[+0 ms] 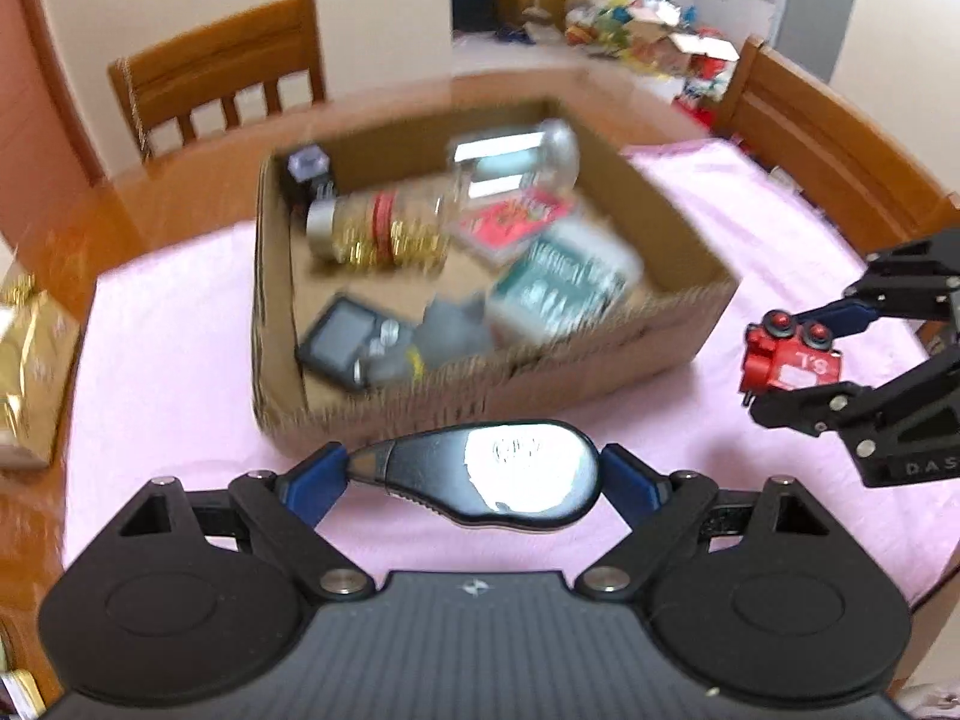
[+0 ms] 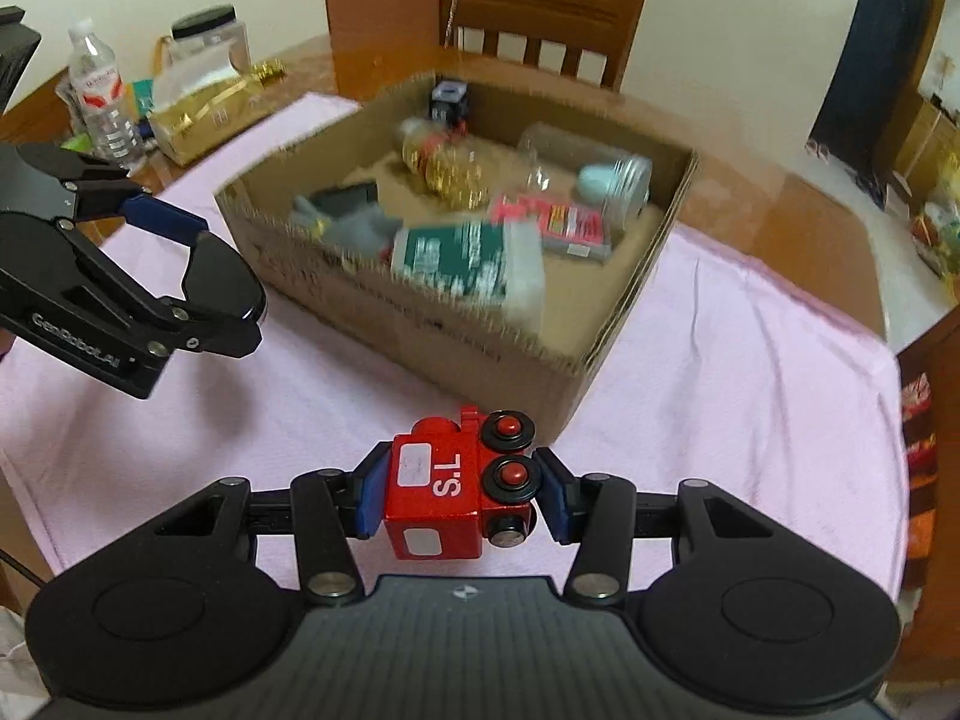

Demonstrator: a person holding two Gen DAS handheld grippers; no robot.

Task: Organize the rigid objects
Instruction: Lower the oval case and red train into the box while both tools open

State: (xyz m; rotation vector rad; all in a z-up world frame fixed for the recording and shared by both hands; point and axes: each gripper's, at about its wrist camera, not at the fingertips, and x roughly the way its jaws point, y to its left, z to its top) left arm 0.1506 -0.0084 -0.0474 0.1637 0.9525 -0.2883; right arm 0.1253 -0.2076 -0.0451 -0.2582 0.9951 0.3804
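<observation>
An open cardboard box (image 1: 600, 372) sits on a pink cloth (image 2: 750, 372), holding a jar of gold pieces (image 1: 384, 231) lying on its side, a clear jar with a metal lid (image 2: 591, 171), a red packet (image 2: 555, 222), a green-and-white box (image 2: 468, 261), a dark flat case (image 1: 345, 339), a grey lump (image 2: 354, 225) and a small dark cube (image 2: 450, 99) in the far corner. Motion blur smears the contents, so labels cannot be read and the grey lump cannot be identified. At 6 o'clock of the box in the left wrist view, the left gripper (image 1: 477, 474) is clamped on a black teardrop-shaped gadget (image 1: 480, 474), its blue pads pressing both ends with the jaws set wide. At 3 o'clock of the box in that view, the right gripper (image 2: 462, 492) is closed on a red toy train engine (image 2: 456, 486) held clear of the cloth. The cloth covers a wooden table (image 1: 180, 192) with wooden chairs (image 1: 228, 72) around it; a water bottle (image 2: 99, 102), a gold package (image 2: 204, 108) and a plastic canister (image 2: 210, 39) stand at 10 o'clock in the right wrist view.
</observation>
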